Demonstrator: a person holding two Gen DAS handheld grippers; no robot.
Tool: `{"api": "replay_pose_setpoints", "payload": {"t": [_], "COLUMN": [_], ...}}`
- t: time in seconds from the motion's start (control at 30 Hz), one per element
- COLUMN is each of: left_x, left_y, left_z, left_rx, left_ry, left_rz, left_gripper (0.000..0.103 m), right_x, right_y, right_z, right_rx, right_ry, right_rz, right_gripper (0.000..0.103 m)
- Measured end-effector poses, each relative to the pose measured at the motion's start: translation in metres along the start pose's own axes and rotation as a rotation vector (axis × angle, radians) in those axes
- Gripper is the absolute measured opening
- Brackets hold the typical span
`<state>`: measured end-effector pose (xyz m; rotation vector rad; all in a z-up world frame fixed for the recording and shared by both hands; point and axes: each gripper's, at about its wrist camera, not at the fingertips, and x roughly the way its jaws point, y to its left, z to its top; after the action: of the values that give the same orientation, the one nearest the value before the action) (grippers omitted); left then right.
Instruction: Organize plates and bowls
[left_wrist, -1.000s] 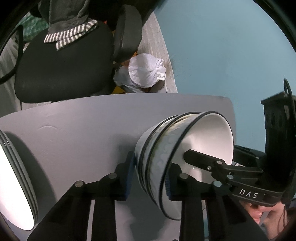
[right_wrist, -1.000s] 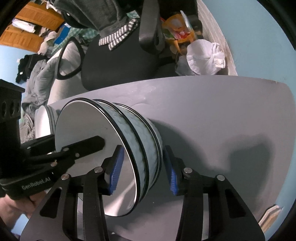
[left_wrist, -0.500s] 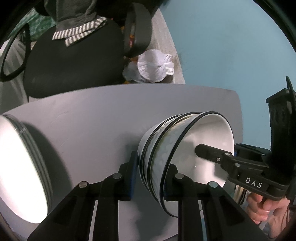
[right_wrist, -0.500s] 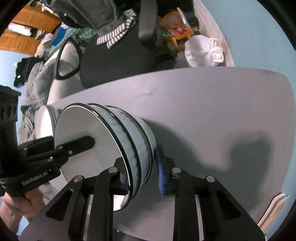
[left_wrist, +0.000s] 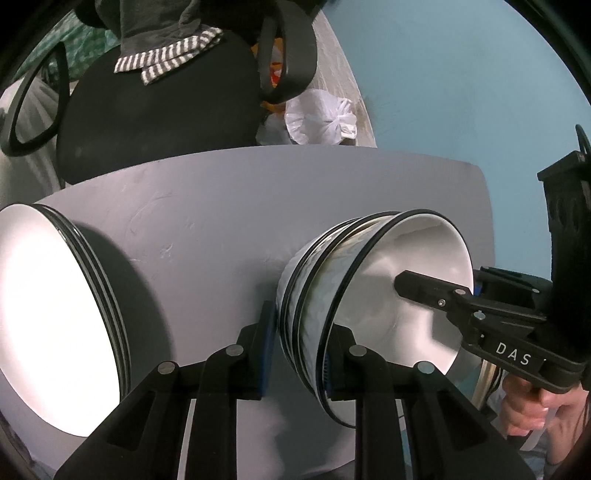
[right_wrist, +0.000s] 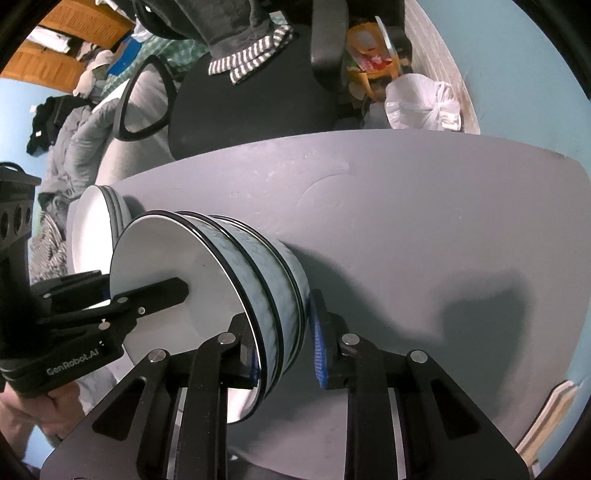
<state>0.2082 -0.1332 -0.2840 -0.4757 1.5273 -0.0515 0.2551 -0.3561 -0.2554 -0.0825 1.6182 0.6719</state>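
Three nested bowls, white inside and pale blue outside with black rims, sit on the grey table. My left gripper is shut on the stack's near wall, one finger inside and one outside. My right gripper is shut on the opposite wall in the same way. Each gripper shows in the other's view: the right gripper and the left gripper both reach into the top bowl. A stack of white plates stands to the left of the bowls.
A black office chair with striped cloth on it stands behind the table's far edge. A tied white bag lies on the floor by the blue wall. A hand holds the right gripper.
My right gripper's jaws have closed onto the bowls' wall. The bowl stack has shifted with both grippers toward the plates, which now fill more of the left wrist view.
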Motion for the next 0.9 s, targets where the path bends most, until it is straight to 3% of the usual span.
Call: {"api": "replay_pose_setpoints", "payload": {"t": [0.07, 0.2, 0.47, 0.9], "left_x": [0.000, 0.005, 0.005, 0.001], "left_y": [0.003, 0.011, 0.001, 0.008], "left_z": [0.000, 0.001, -0.002, -0.006], "left_rx": [-0.010, -0.045, -0.002, -0.032], "left_ry": [-0.001, 0.007, -0.017, -0.033], "left_rz": [-0.021, -0.077, -0.069, -0.081], "left_gripper": [0.023, 0.037, 0.036, 0.031], "right_x": [0.000, 0.002, 0.005, 0.006], "right_y": [0.001, 0.001, 0.002, 0.002], "right_z": [0.000, 0.000, -0.005, -0.006], "right_rx": [-0.007, -0.014, -0.027, 0.030], "right_ry": [0.000, 0.002, -0.011, -0.013], "right_rz": [-0.001, 0.000, 0.005, 0.013], "right_gripper": [0.022, 0.022, 0.022, 0.024]}}
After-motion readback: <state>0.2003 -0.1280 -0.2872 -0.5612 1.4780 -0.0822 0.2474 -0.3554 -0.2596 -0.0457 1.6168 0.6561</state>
